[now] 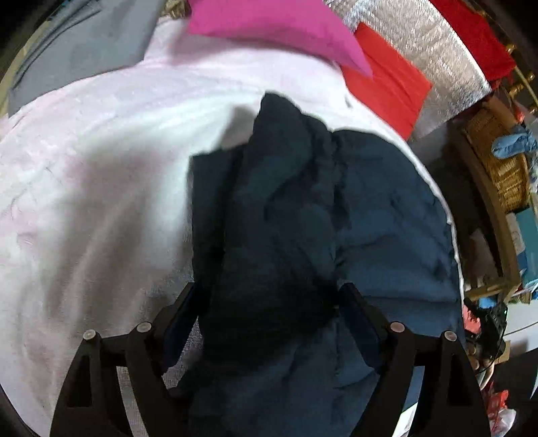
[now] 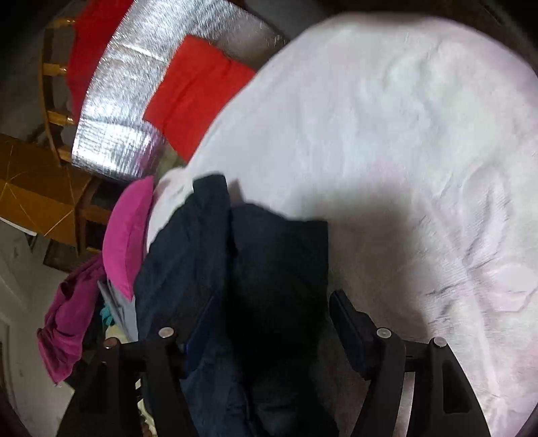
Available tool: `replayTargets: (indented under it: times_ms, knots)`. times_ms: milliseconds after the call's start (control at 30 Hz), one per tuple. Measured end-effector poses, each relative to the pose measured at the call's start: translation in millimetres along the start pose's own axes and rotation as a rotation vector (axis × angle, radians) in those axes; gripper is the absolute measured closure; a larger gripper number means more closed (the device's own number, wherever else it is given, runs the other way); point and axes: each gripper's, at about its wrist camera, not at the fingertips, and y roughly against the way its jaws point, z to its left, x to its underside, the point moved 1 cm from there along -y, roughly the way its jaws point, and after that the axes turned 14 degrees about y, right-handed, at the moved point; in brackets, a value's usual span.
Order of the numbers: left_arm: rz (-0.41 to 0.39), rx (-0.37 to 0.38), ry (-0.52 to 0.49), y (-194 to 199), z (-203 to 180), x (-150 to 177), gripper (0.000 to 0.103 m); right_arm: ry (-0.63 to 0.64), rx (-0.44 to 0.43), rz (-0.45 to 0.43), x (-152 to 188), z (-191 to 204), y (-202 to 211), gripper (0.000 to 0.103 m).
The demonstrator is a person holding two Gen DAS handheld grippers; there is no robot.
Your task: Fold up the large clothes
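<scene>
Left gripper (image 1: 269,295) has jaws spread wide, nothing pinched; a dark navy garment (image 1: 302,235) lies bunched between and ahead of the two fingers, cloth filling the gap but the pads not pressing on it as far as shows. The garment's lighter blue part spreads off past the right finger, its darker folded ridge runs straight ahead from the jaw gap. It rests on a pale pink-white sheet (image 1: 101,168) that extends left of the left finger and beyond the tips. Farther ahead of the jaws a pink cloth (image 1: 269,23), and to its right a red cloth (image 1: 386,90) on a silver foil mat (image 1: 437,50). Right gripper (image 2: 259,312) also released, jaws apart; the same navy garment (image 2: 235,269) sits in the gap and over the left finger, right finger bare over the sheet (image 2: 403,134). Magenta clothing (image 2: 70,319) hangs left of the left finger. Both views blurred.
</scene>
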Motion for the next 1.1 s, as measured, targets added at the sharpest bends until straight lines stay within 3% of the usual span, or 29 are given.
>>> replayTargets:
  times_ms: [67,267,367,500,567,733,800,867,967,1100]
  knots:
    - [0.012,0.009,-0.005,-2.9,-1.5,2.3,0.014,-0.004,-0.038,0.052,4.0,-1.0,-16.6,0.028]
    - [0.059,0.07,0.033,-12.8,-2.2,2.7,0.007,0.029,-0.146,0.085,4.1,13.6,-32.7,0.023]
    - [0.067,0.082,0.064,-21.5,0.5,5.9,0.007,0.104,-0.11,0.097,8.3,27.1,-37.1,0.023]
    - [0.034,0.124,0.108,-25.0,-0.1,-0.2,0.007,0.229,0.022,0.084,15.8,48.0,-44.2,0.047]
    - [0.004,0.119,0.122,-18.3,2.5,-0.5,0.013,0.251,0.051,0.042,15.1,57.5,-39.0,0.061]
    - [-0.089,0.055,0.106,-20.5,-12.4,-1.9,0.017,0.335,0.14,-0.081,14.2,81.8,-26.7,0.064]
    - [-0.108,-0.003,0.076,-28.3,-19.1,2.5,0.016,0.325,0.175,-0.061,14.1,78.3,-35.5,0.062]
    - [-0.134,-0.062,0.047,-26.3,-27.3,8.5,0.016,0.314,0.197,-0.032,16.6,73.2,-42.1,0.053]
    - [-0.175,-0.113,0.015,-9.0,-35.7,18.9,0.016,0.277,0.199,-0.036,19.0,72.8,-28.0,0.05]
    - [-0.391,-0.205,-0.099,39.2,-49.9,50.0,0.016,0.256,0.259,-0.126,29.5,72.5,17.7,0.044]
